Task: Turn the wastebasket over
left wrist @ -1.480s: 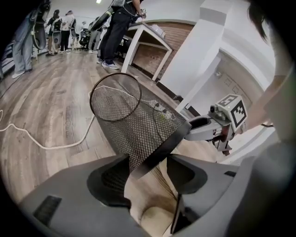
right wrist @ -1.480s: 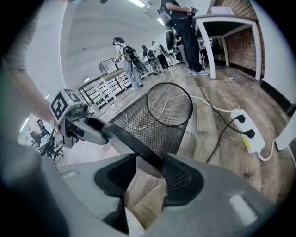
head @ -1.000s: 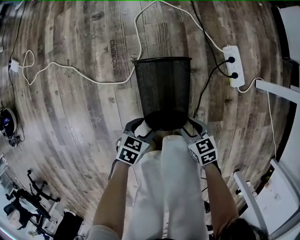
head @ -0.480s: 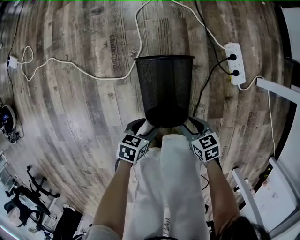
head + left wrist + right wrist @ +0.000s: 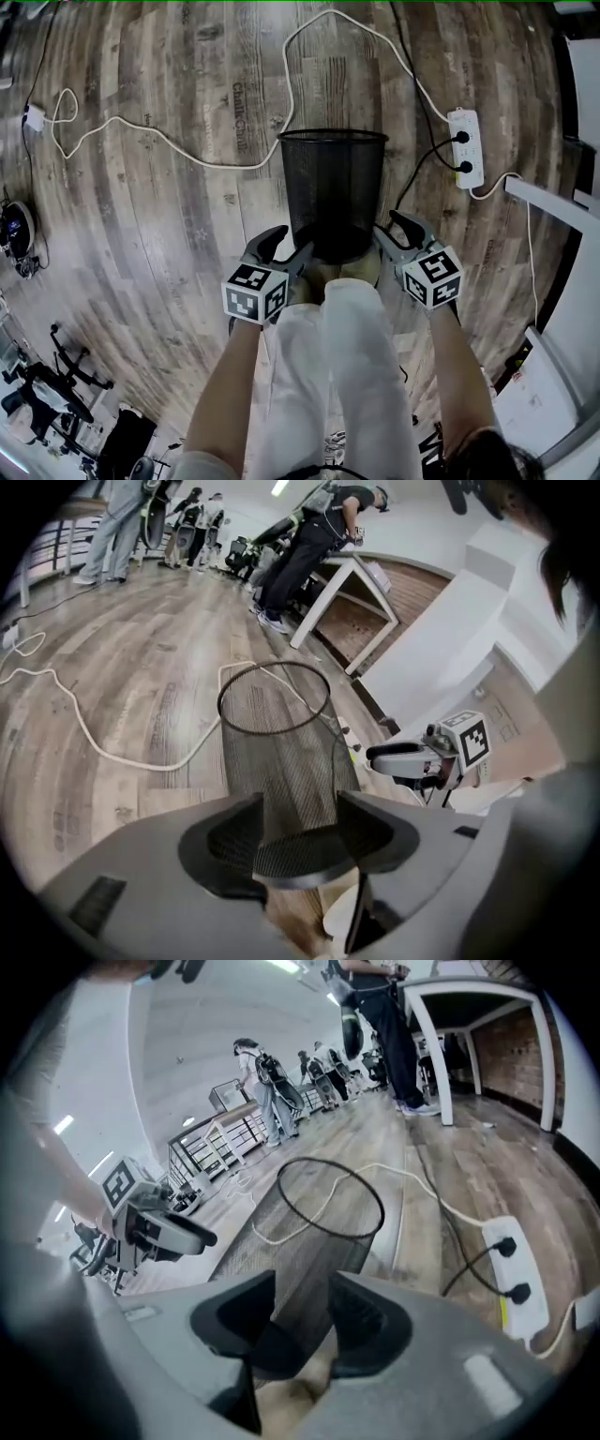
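Note:
The black mesh wastebasket [image 5: 333, 192] hangs tilted above the wood floor, its open mouth pointing away from me and its base near my knees. My left gripper [image 5: 286, 251] clamps the base rim from the left, and my right gripper [image 5: 392, 236] clamps it from the right. In the left gripper view the basket's base [image 5: 298, 850] sits between the jaws of the left gripper [image 5: 298, 808], pads against the mesh. In the right gripper view the base corner [image 5: 281, 1340] is wedged between the jaws of the right gripper [image 5: 302, 1290].
A white power strip [image 5: 466, 141] with black plugs lies right of the basket. A long white cable [image 5: 187, 150] loops over the floor behind it. A white table frame [image 5: 553, 197] stands at the right. My white trousers [image 5: 328, 375] are just below the basket. People stand far off.
Both grippers have risen with the basket's base, and the whole basket has come up off the floor and nearer to me. The left gripper has rolled.

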`<action>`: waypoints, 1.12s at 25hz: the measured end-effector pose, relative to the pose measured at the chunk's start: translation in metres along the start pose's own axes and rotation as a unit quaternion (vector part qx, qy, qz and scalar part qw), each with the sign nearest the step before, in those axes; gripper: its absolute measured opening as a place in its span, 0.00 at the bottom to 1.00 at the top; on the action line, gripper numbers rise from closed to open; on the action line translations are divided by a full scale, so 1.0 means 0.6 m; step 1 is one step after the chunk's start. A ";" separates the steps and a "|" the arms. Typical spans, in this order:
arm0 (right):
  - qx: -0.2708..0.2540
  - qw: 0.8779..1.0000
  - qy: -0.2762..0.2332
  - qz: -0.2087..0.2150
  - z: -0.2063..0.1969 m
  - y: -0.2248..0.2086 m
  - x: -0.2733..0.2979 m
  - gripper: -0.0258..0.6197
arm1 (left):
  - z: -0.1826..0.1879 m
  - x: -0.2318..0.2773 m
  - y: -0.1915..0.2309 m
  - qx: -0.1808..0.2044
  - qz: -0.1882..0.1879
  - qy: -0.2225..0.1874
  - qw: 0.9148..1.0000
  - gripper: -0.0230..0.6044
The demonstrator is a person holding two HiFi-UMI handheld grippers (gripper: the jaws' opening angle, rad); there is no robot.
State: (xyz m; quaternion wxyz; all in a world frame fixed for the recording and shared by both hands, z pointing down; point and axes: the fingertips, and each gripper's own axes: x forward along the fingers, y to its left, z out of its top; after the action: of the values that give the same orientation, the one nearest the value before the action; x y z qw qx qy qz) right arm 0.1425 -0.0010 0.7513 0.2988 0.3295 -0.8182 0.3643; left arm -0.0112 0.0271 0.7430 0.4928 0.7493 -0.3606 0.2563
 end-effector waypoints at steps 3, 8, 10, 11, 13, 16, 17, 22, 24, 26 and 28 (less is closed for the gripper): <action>-0.035 0.999 -0.019 0.022 0.080 -0.017 0.025 0.30 | 0.055 0.010 0.010 -0.034 0.008 -0.033 0.999 0.42; -0.137 0.989 -0.004 0.060 0.169 -0.036 0.078 0.32 | 0.066 0.041 0.016 -0.081 0.025 -0.037 0.996 0.42; -0.169 0.983 0.002 0.070 0.198 -0.048 0.096 0.34 | 0.061 0.046 0.018 -0.069 0.035 -0.043 0.996 0.42; -0.183 0.980 0.008 0.079 0.207 -0.051 0.103 0.35 | 0.060 0.046 0.021 -0.066 0.039 -0.050 0.996 0.42; -0.216 0.970 0.029 0.105 0.215 -0.052 0.113 0.35 | 0.057 0.043 0.024 -0.073 0.037 -0.062 0.995 0.42; -0.277 0.947 0.067 0.149 0.224 -0.048 0.121 0.37 | 0.057 0.041 0.028 -0.079 0.031 -0.078 0.993 0.42; -0.283 0.942 0.078 0.165 0.227 -0.044 0.126 0.37 | 0.058 0.040 0.031 -0.077 0.031 -0.084 0.993 0.42; -0.266 0.923 0.131 0.244 0.224 -0.010 0.148 0.33 | 0.049 0.030 0.046 -0.103 0.039 -0.108 0.988 0.42; -0.261 0.917 0.148 0.263 0.227 -0.002 0.154 0.33 | 0.048 0.026 0.052 -0.119 0.038 -0.116 0.985 0.42; -0.264 0.908 0.166 0.279 0.228 0.005 0.159 0.33 | 0.047 0.023 0.055 -0.111 0.037 -0.116 0.986 0.42; -0.269 0.897 0.188 0.295 0.226 0.011 0.161 0.33 | 0.048 0.022 0.056 -0.094 0.033 -0.111 0.989 0.41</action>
State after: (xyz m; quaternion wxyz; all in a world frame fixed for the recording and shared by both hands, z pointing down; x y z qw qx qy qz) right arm 0.0452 -0.1363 0.7438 0.4029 -0.0943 -0.8734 0.2568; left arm -0.0289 -0.0115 0.7603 0.5091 0.7114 -0.4600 0.1522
